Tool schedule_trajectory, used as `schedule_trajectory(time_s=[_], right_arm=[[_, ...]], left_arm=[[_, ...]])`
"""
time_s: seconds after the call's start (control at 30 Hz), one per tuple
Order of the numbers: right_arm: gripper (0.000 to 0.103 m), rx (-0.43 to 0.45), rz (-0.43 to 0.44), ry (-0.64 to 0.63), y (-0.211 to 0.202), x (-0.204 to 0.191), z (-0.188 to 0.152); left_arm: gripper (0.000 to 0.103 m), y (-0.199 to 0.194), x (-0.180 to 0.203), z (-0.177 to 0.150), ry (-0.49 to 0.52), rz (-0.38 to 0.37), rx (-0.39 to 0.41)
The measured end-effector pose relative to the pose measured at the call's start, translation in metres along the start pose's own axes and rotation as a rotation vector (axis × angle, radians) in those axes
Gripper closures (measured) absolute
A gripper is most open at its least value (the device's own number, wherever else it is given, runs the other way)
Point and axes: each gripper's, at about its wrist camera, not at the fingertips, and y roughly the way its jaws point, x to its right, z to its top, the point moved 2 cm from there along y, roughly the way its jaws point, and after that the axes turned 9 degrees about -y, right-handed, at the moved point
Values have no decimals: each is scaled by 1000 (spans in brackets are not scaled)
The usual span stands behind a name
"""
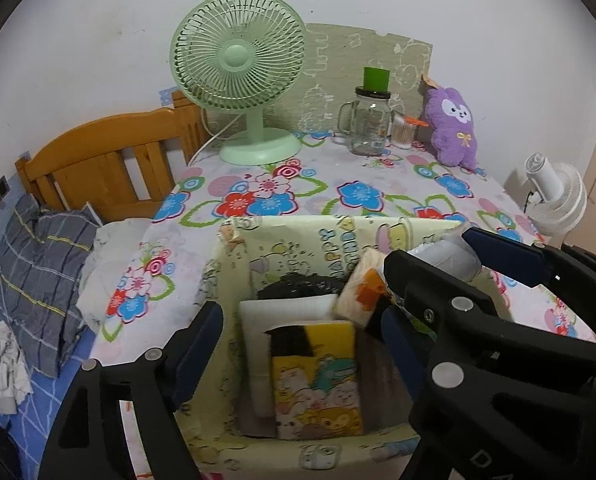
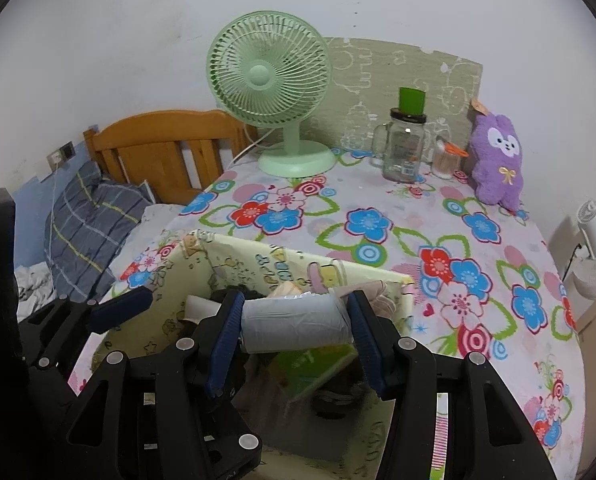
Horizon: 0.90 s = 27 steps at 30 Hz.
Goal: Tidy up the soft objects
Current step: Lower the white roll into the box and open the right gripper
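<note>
Fluffy plush toy [image 2: 497,168], glossy glass jar [image 2: 402,152], wooden headboard [image 2: 166,148].

Each black claw [image 2: 296,344] has blue finger pads [image 2: 226,344] and round silver rivets [image 2: 116,358].

two fans [image 2: 270,80] [image 2: 595,248], one glass jar [image 2: 403,152], one plush toy [image 2: 497,160]

Mint-green fan [image 2: 269,76], purple plush [image 2: 497,164], floral tablecloth [image 2: 377,216]
</note>
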Motion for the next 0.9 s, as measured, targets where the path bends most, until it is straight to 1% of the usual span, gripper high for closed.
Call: schedule_trajectory(time_s=[0.07, 0.2, 0.3, 0.43, 0.5, 0.7, 0.8, 0.9], right_arm=[[45, 0, 15, -6, 3, -5, -1], [43, -14, 14, -4, 9, -8, -4], [34, -36, 27, 10, 14, -8, -6], [22, -35, 47, 17, 14, -9, -9], [19, -33, 51, 18, 14, -10, -10], [14, -6, 54, 13, 5, -9, -10], [10, 13, 43, 5, -1, -8, -10], [10, 32, 34, -5, -9, -6, -9]], left_arm=[[20, -1, -3, -2, 7, 14, -2], [19, -1, -3, -6, 37, 12, -3], [16, -3, -2, -9, 41, -3, -10], [12, -6, -1, -11, 42, -12, -11], [12, -8, 0, -12, 43, -5, -6], [12, -17, 2, -15, 42, 23, 15], [10, -23, 5, -14, 45, 24, 25], [9, -28, 9, -14, 54, 25, 38]])
